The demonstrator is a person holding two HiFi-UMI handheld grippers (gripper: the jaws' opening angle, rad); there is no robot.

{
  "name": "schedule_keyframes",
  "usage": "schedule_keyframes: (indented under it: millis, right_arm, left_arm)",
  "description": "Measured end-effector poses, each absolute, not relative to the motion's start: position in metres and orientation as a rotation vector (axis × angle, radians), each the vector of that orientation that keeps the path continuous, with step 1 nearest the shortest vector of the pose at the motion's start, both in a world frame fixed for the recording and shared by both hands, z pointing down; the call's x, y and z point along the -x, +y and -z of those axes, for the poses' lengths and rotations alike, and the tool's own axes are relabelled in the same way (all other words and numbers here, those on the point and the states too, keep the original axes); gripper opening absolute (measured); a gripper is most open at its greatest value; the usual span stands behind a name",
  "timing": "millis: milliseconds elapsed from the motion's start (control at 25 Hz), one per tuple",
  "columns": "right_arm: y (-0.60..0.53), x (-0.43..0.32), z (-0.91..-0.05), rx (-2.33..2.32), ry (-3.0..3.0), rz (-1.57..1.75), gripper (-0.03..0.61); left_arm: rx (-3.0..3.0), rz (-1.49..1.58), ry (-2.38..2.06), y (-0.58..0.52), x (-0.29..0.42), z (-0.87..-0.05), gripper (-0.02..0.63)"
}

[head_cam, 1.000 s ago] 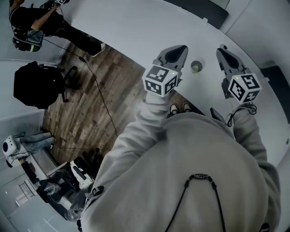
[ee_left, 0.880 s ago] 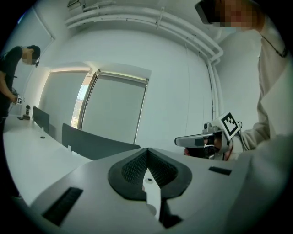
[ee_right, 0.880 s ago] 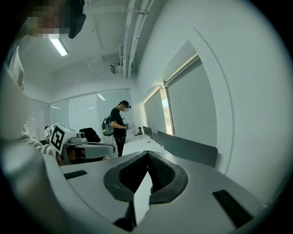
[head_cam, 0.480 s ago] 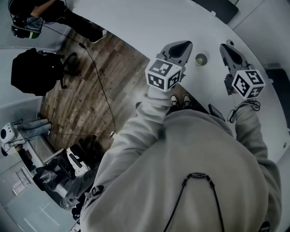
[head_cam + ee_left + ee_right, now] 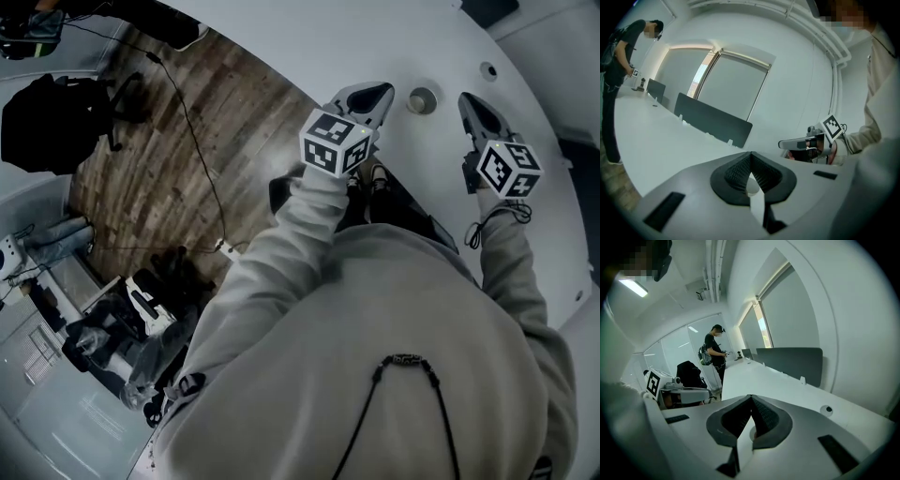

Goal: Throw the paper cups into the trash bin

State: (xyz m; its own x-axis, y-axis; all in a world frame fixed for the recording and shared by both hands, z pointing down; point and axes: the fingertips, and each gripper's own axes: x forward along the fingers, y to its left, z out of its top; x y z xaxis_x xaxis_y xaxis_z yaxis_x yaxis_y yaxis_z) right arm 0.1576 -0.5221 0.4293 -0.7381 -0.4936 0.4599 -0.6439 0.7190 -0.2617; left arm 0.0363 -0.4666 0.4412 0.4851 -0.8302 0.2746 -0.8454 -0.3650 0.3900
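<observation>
On the table point(image 5: 309, 37) at one o'clock, the paper cup point(image 5: 422, 100) stands upright between the left gripper point(image 5: 375, 94) and right gripper point(image 5: 472, 108), both pressed together on nothing; light and crushable, it probably wants a gentle pinch at the rim.

The person wears a loose, pale grey sweatshirt point(image 5: 403, 300) with long, creased sleeves point(image 5: 281, 248) and dark trousers point(image 5: 410, 212). A thin black neck cord point(image 5: 368, 396) runs down the front, its two strands joined at a small dark clasp point(image 5: 406, 360). The left gripper point(image 5: 375, 91) and the right gripper point(image 5: 469, 101) have smooth light grey shells with black, finely ribbed pads point(image 5: 736, 171). Each carries a white marker cube point(image 5: 335, 142) printed with black squares. A thin black looped lace point(image 5: 487, 228) lies at the right cuff.
</observation>
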Motion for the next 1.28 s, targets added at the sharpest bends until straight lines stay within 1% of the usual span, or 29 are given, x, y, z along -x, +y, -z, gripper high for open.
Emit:
schedule_keyframes:
  millis: [560,760,880,1280]
  right_arm:
    - [-0.539,-0.157,-0.538,-0.859,-2.368,-0.736,0.022]
    - [-0.537,-0.158,-0.573,-0.832,-2.301,-0.761,0.135]
    - [-0.538,-0.158,-0.591,-0.810,-2.268,-0.797,0.180]
    - [-0.537,-0.156,-0.629,-0.788,-2.216,-0.850,0.183]
  left_arm:
    - [-2.211,-0.121,-1.294,-0.478,-0.039,-0.516,0.003]
    - [-2.176,-0.145,-1.266,-0.473,-0.039,-0.540,0.003]
    - [-2.156,-0.144,-1.265,-0.475,-0.037,-0.547,0.003]
    - [-2.096,-0.148,-1.260,-0.468,-0.036,-0.577,0.003]
